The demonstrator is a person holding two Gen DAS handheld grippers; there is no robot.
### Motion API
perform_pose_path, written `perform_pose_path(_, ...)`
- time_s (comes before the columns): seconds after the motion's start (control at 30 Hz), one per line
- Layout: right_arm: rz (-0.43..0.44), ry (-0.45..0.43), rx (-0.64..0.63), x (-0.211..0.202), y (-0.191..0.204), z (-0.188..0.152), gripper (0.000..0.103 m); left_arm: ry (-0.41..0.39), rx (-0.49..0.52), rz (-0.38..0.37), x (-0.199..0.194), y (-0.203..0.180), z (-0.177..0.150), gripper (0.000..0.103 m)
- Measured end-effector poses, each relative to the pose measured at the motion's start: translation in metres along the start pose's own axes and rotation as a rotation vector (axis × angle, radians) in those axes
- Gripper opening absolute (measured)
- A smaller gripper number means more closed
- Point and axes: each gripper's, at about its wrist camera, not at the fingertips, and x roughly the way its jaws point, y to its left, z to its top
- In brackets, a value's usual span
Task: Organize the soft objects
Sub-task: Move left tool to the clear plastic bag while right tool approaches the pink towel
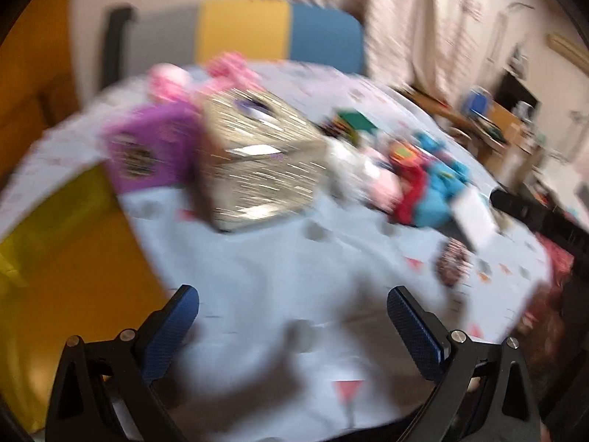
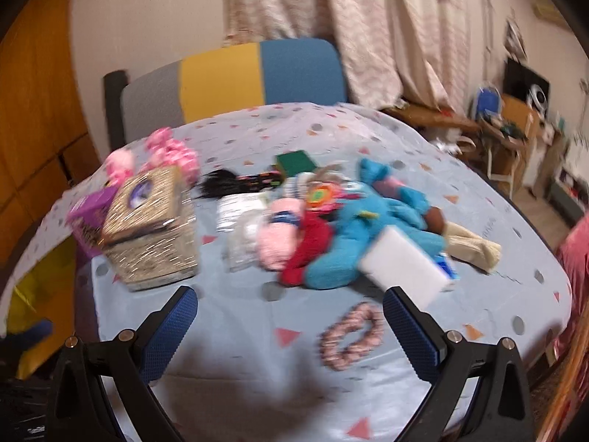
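Note:
A pile of soft things lies on a table with a light blue cloth (image 2: 257,331): a blue plush toy (image 2: 368,235), a red item (image 2: 309,246), a pink fluffy ball (image 2: 278,243), a white sponge block (image 2: 401,261), a cream sock (image 2: 471,246) and a green sponge (image 2: 296,160). A pink scrunchie (image 2: 349,335) lies near the front. A gold woven basket (image 2: 151,232) stands at the left, also in the blurred left wrist view (image 1: 257,169). My left gripper (image 1: 292,324) and right gripper (image 2: 291,324) are both open and empty above the cloth.
A purple box (image 2: 88,217) and pink fluffy items (image 2: 173,154) sit behind the basket. A grey, yellow and blue chair back (image 2: 235,77) stands beyond the table. Curtains hang behind. Cluttered desks stand at the right (image 2: 515,125). A yellow bag (image 1: 48,221) hangs at the table's left.

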Motion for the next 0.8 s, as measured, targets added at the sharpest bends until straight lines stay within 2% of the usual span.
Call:
perform_pose_path(0.1, 0.013, 0.04, 0.114, -0.004, -0.051, 0.015, 0.103, 0.025, 0.045, -0.056, 0.016, -0.018, 0.013, 0.103)
perform_pose_path(0.23, -0.046, 0.063, 0.235, -0.013, -0.116, 0.021, 0.103, 0.107, 0.09, -0.125, 0.044, -0.043, 0.028, 0.102)
perform_pose_path(0.33, -0.079, 0.052, 0.281, -0.017, -0.145, 0.02, 0.103, 0.151, 0.148, -0.186, 0.058, -0.068, 0.032, 0.102)
perform_pose_path(0.6, -0.009, 0.04, 0.455, -0.013, -0.195, 0.011, 0.103, 0.238, 0.25, -0.309, 0.091, -0.128, 0.035, 0.101)
perform_pose_path(0.73, 0.007, 0.079, 0.484, -0.002, -0.207, 0.014, 0.103, 0.206, 0.224, -0.302, 0.106, -0.133, 0.046, 0.101)
perform_pose_path(0.77, 0.009, 0.086, 0.478, 0.0, -0.208, 0.016, 0.103, 0.205, 0.218, -0.29, 0.11, -0.132, 0.05, 0.1)
perform_pose_path(0.8, 0.002, 0.083, 0.469, 0.001, -0.21, 0.019, 0.103, 0.208, 0.213, -0.284, 0.114, -0.131, 0.054, 0.089)
